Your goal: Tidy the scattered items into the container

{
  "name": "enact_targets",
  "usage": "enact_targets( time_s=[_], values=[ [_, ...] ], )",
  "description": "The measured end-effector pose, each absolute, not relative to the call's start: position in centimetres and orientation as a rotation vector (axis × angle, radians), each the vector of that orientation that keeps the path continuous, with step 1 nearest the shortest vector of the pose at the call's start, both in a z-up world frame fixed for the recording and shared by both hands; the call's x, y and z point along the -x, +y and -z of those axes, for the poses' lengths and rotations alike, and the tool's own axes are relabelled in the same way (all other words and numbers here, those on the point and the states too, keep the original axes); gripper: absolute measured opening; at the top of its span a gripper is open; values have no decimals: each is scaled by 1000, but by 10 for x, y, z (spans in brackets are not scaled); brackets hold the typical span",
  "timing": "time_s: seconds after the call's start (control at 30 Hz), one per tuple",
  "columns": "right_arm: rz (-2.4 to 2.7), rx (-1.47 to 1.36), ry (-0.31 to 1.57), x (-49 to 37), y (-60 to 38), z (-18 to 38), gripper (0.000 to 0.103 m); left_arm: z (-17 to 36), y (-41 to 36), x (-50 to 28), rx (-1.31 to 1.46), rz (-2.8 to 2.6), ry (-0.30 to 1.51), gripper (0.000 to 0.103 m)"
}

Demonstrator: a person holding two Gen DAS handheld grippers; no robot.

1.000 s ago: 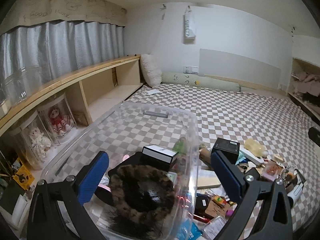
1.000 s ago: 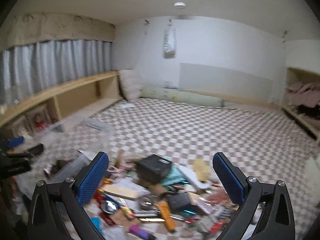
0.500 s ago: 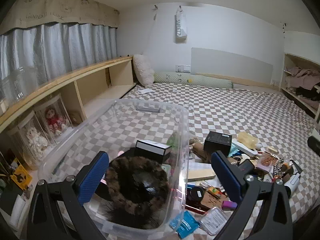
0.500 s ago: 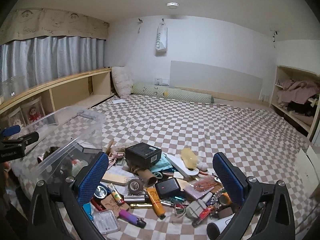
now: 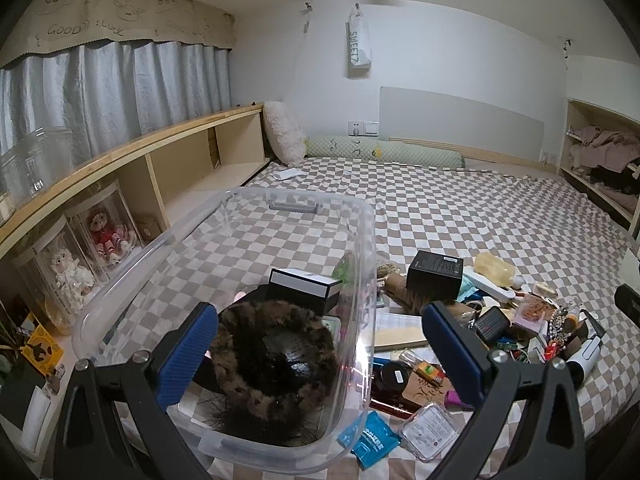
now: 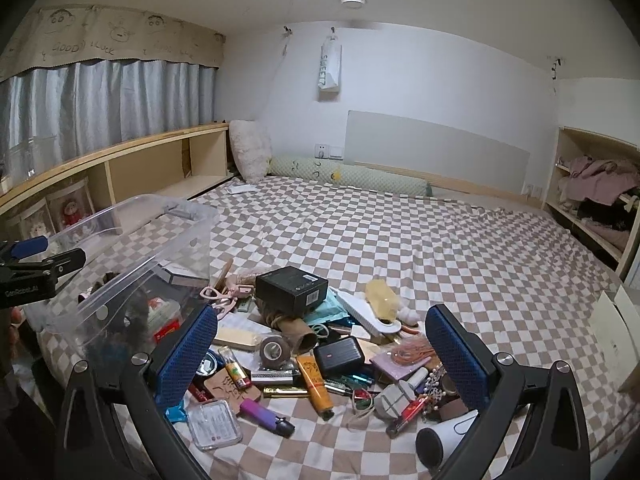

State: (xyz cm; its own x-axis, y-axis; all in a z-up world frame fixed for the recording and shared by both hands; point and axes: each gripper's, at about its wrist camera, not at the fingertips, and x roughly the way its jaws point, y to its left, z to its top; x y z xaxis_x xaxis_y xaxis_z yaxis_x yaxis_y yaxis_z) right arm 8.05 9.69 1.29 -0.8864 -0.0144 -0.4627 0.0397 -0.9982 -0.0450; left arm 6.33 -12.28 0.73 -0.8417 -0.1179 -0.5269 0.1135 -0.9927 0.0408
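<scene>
A: How do the fingers stand?

B: Both pairs are spread wide with nothing between the blue pads. The left gripper [image 5: 320, 344] hangs over the near end of the clear plastic bin [image 5: 168, 240]; the right gripper [image 6: 320, 344] hangs over the pile of scattered items [image 6: 320, 344] on the checkered bedspread [image 6: 400, 232], just right of the bin.

A: What does the left wrist view give that the right does not?

B: It looks straight down into the bin: a brown furry ring [image 5: 276, 356] lies at the near end, and behind it a black box with a white lid [image 5: 306, 284]. In the right wrist view the bin [image 6: 132, 248] is seen side-on and its contents blur through the wall.

A: And the other way?

B: The right wrist view lays the pile open: a black carton [image 6: 292, 290] on top at the side nearest the bin, a tape roll [image 6: 275, 350], an orange tube [image 6: 316, 380], a purple lighter-shaped stick [image 6: 264, 410], a clear flat case [image 6: 214, 424], a white hairdryer-like nozzle [image 6: 444, 438]. The left gripper [image 6: 28, 268] also shows at that view's left edge, beside the bin.
</scene>
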Motion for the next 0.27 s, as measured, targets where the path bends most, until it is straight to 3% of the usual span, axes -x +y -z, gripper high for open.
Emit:
enact_targets(
  time_s=[0.27],
  values=[
    [3019,-764,70,-78,99,-11,103,-7,-124,-63,-843,2925,14,103]
  ],
)
